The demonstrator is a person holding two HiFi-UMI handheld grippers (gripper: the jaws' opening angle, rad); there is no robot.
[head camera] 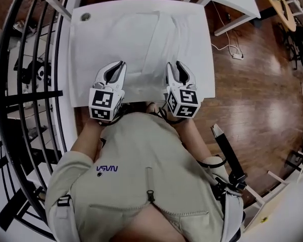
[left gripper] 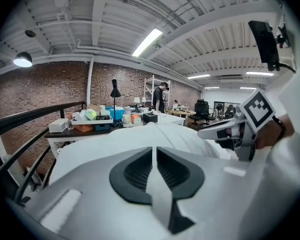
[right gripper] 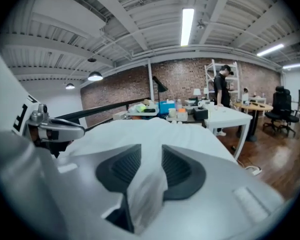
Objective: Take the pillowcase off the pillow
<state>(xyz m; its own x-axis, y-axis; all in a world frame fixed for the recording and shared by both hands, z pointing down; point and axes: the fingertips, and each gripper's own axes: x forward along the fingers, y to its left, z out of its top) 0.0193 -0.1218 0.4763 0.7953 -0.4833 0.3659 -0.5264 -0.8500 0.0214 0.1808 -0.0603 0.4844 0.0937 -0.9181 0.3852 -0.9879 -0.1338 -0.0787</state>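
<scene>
Step in hand: securing the open end before stripping. The pillowcase (head camera: 141, 39) lies flat on the table (head camera: 80, 49), reaching from the table's middle to its near edge. No view shows the pillow apart from the pillowcase.

The left tongs (head camera: 118, 65) are closed on a thin fold of the white cloth. The right tongs (head camera: 172, 64) clamp a thicker bunch of it.

You hold both side by side at the table's near edge, pointing away from you and tilted slightly down.

Next move, in my judgement: draw the hem back toward that edge, keeping both grips firm against slipping.
</scene>
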